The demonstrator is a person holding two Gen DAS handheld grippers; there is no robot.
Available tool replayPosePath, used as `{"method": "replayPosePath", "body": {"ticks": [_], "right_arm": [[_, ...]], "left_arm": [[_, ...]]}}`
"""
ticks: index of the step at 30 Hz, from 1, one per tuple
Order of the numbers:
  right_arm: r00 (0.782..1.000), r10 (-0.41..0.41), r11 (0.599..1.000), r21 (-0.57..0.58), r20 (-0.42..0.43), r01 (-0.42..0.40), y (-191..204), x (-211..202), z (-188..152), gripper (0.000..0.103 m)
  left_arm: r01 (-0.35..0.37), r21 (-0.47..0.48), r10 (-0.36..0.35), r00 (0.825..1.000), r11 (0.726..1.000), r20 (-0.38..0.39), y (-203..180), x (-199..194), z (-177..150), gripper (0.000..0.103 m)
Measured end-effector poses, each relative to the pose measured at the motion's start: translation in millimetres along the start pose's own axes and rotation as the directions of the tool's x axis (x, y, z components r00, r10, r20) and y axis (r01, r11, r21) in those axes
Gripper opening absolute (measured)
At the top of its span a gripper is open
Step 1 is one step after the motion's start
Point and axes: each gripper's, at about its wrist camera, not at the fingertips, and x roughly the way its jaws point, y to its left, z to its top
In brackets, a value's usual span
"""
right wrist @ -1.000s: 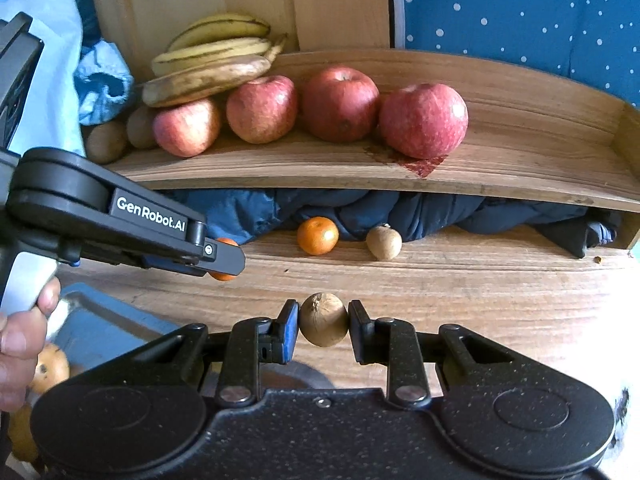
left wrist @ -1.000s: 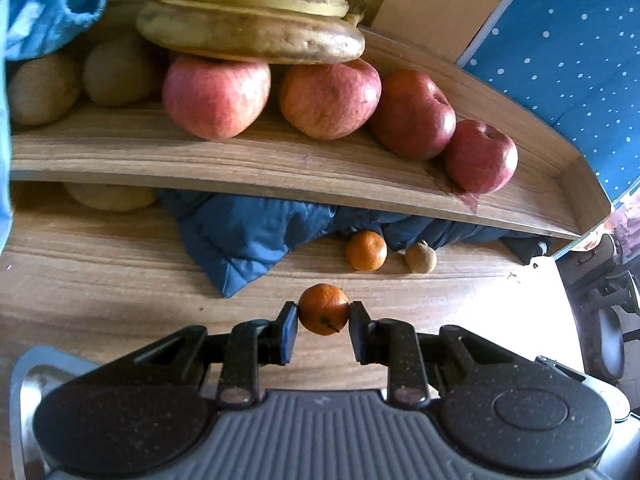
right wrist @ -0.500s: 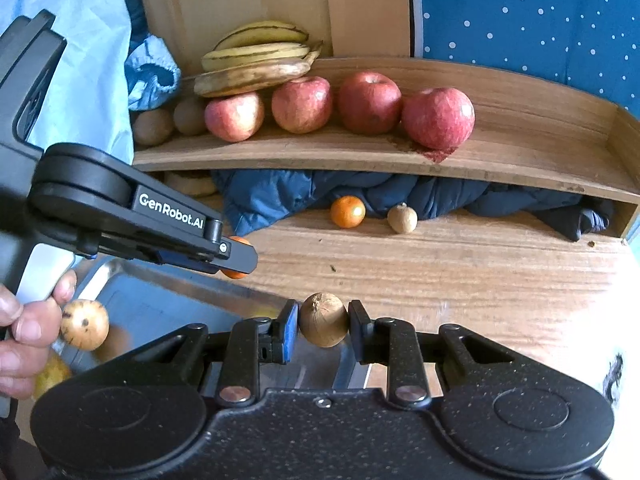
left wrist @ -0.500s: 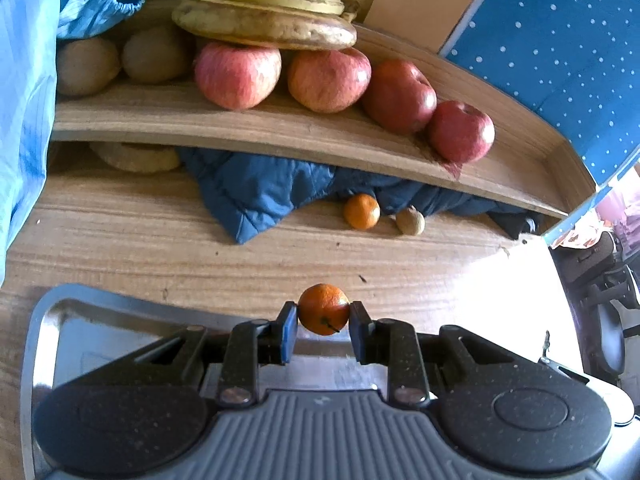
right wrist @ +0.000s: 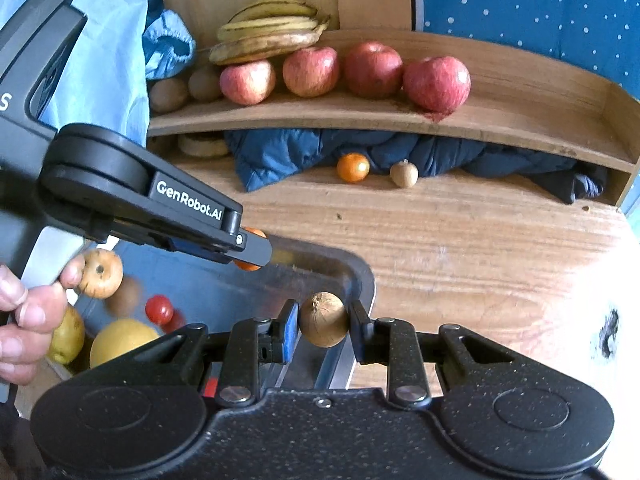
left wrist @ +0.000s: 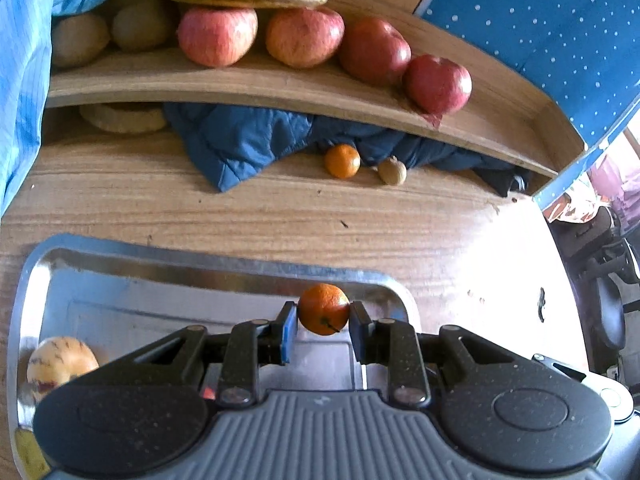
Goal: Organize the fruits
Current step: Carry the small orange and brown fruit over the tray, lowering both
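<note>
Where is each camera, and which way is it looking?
Left wrist: on the left gripper, looking along its fingers over the tray to the shelf; only that gripper shows, holding a tangerine.
Right wrist: on the right gripper, facing the same shelf; it holds a brown fruit, with the left gripper and a hand in view.
Shared: apples, bananas, tray.

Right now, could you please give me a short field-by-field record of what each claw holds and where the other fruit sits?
left claw: shut on a tangerine, over the metal tray
right claw: shut on a small brown fruit, at the tray's right edge
tray contents: pale yellow apple, small red fruit, yellow fruits
shelf: four red apples, bananas, kiwis
table: one tangerine, one small brown fruit, by the blue jacket
</note>
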Motion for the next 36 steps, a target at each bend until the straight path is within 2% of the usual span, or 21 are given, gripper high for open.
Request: {"method": "replayPosePath", "body": {"ticks": [15, 36], "right_arm": [[0.998, 0.043, 0.998, -0.039, -0.052, -0.045, 16, -3, -15, 0.028], [0.995, 0.045, 0.997, -0.052, -0.090, -0.050, 21, -1, -18, 0.028]], "left_arm": [[-0.056, -0.037, 0.054, 0.997, 0.998, -0.059, 15, -8, -24, 0.030], [-0.080, -0.033, 0.076, 0.993, 0.996, -0.094, 18, -14, -31, 0.030]]}}
